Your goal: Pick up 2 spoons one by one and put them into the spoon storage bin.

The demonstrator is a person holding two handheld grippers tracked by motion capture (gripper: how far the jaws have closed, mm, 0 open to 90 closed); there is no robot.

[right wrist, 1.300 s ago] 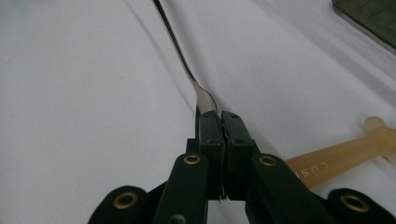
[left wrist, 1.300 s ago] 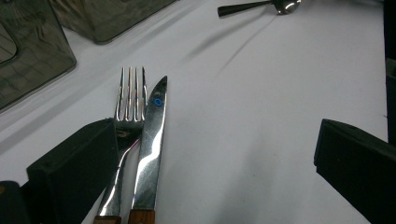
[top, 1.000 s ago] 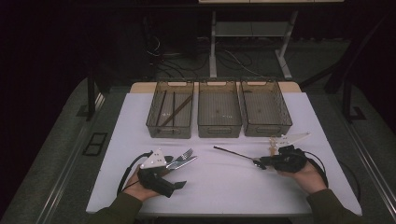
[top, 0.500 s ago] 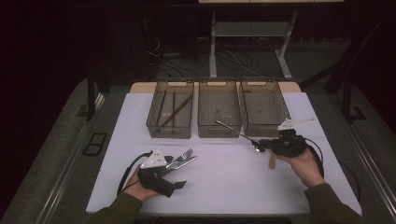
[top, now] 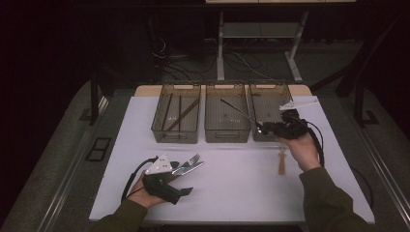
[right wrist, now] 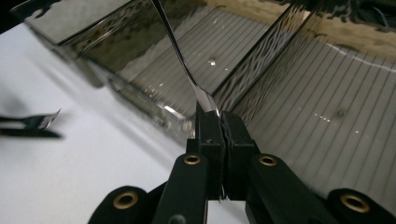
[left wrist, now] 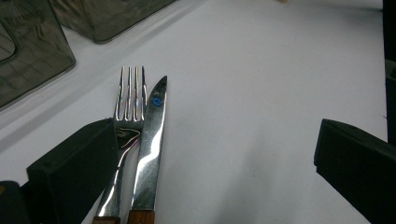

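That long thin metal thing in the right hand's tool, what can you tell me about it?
The utensil is slim, shiny metal, probably a spoon or similar: a long narrow stem widening to a flatter part where the right tool pinches it between shut jaws. Its clamped end is hidden. In the high view it sticks out up and left from the tool, off the table, its free end over the middle bin. Only the tool seems to touch it.

Dim lab or test studio, white-covered tabletop (top: 232,193) staged with three smoky clear plastic bins (top: 227,116) in a row, loose cables (top: 241,60) on dark floor, metal-legged desk frame (top: 256,38) behind
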